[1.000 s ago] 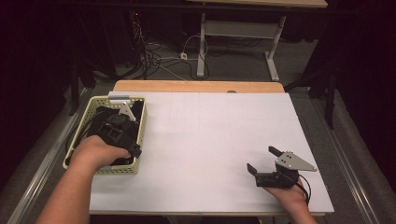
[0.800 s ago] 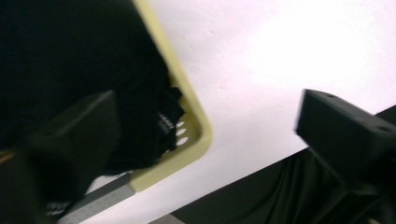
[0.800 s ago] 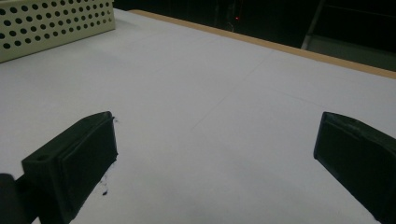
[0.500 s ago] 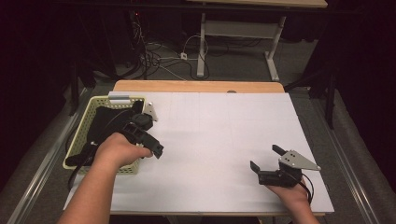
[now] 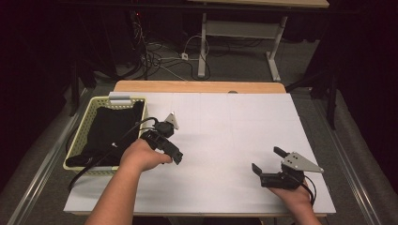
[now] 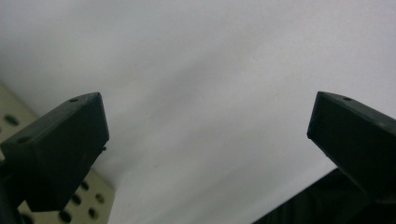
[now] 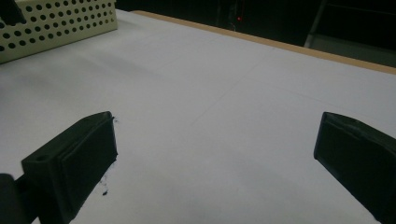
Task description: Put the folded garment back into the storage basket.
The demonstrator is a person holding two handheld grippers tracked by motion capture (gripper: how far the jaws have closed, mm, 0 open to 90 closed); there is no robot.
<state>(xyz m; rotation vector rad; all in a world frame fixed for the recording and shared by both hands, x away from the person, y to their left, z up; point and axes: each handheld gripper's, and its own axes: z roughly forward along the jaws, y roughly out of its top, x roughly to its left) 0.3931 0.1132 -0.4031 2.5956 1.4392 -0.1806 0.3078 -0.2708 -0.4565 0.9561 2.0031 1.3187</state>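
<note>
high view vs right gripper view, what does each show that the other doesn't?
High view: black cloth lying in the basket, cables on the floor. Right gripper view: dark smudges on the white sheet beside one jaw, a red light behind. Shared: the basket's perforated wall, the sheet, the wooden edge, the open, empty right tongs.

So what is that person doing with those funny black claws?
A person holds a claw-like gripper in each hand at a white table. The left gripper has just come out of the yellow basket, where a black cloth lies, and its jaws have just been opening; nothing is between them. The right gripper rests near the table's front edge, open and empty too.
</note>
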